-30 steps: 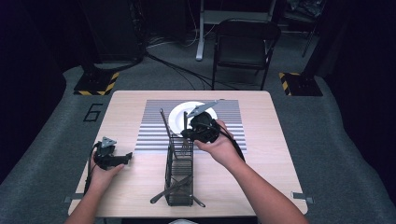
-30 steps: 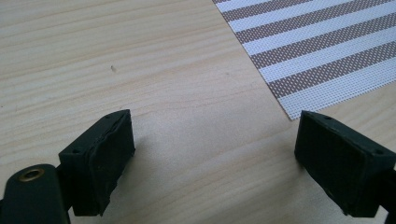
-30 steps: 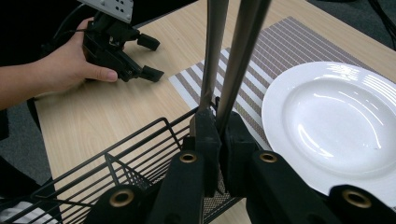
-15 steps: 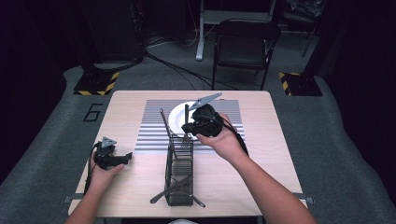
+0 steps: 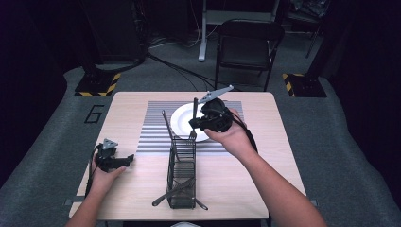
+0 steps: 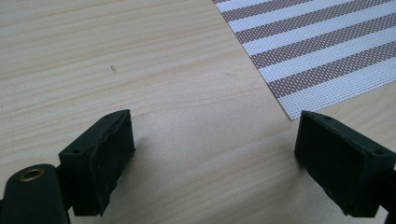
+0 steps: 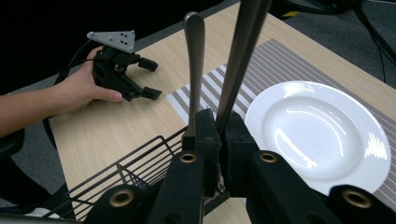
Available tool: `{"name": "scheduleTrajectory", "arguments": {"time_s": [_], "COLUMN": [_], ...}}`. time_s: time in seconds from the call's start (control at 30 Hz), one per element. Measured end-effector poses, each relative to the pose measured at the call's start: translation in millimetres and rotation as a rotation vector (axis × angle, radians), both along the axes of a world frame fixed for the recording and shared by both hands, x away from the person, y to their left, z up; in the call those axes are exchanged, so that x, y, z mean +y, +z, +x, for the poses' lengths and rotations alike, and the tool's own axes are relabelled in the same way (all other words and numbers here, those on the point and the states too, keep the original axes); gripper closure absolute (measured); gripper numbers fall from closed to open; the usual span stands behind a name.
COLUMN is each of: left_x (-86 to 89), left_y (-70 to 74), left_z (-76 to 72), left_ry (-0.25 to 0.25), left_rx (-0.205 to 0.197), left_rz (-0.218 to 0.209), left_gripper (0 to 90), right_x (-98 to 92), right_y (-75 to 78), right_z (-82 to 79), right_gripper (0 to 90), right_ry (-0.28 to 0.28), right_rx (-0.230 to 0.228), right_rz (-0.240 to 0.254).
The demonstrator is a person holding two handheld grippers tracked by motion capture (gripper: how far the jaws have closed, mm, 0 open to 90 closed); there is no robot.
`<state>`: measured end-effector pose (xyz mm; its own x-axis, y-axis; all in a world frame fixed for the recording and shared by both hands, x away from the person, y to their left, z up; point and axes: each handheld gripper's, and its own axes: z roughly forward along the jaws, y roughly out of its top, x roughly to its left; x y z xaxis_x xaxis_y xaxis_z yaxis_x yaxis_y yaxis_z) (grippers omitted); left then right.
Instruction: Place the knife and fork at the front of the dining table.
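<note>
The right gripper (image 5: 196,124) is squeezed tight on a metal handle (image 7: 240,60), lifting it above the wire basket (image 5: 182,182), near the white plate (image 5: 182,120). It could slip and bang the plate. The left gripper (image 6: 212,163) sits wide open, holding nothing

One plate (image 5: 182,120), one wire basket (image 5: 182,175)

table (image 6: 140,60): pale wood, matt
mat (image 6: 322,42): woven, striped, coarse
plate (image 7: 322,135): white, glossy
utensil handle (image 7: 243,56): smooth metal
basket (image 5: 182,165): black wire
</note>
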<state>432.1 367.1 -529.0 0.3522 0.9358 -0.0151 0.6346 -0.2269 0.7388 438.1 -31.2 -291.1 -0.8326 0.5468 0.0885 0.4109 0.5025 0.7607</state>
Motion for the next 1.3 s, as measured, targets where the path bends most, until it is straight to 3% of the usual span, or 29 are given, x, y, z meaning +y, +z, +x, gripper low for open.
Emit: {"name": "scheduleTrajectory", "arguments": {"time_s": [0.63, 0.9, 1.17, 1.3], "left_x": [0.1, 0.0, 0.1, 0.1], "left_y": [0.0, 0.0, 0.0, 0.0], "left_z": [0.0, 0.0, 0.1, 0.1], "left_ry": [-0.001, 0.000, -0.001, -0.002], "left_rx": [0.000, 0.000, 0.000, 0.000], "left_rz": [0.000, 0.000, 0.000, 0.000], "left_gripper": [11.8, 11.8, 11.8, 11.8], "right_x": [-32.1, -41.8, -48.5, -51.6], "right_y": [-0.4, -13.9, -36.3, -41.1], "right_z": [11.6, 18.5, 27.9, 30.4], "right_gripper": [87.0, 87.1, 87.1, 87.1], "right_ry": [-0.097, -0.138, -0.180, -0.195], "right_rx": [-0.024, -0.038, -0.013, -0.023], "right_rz": [-0.018, -0.028, -0.047, -0.054]}}
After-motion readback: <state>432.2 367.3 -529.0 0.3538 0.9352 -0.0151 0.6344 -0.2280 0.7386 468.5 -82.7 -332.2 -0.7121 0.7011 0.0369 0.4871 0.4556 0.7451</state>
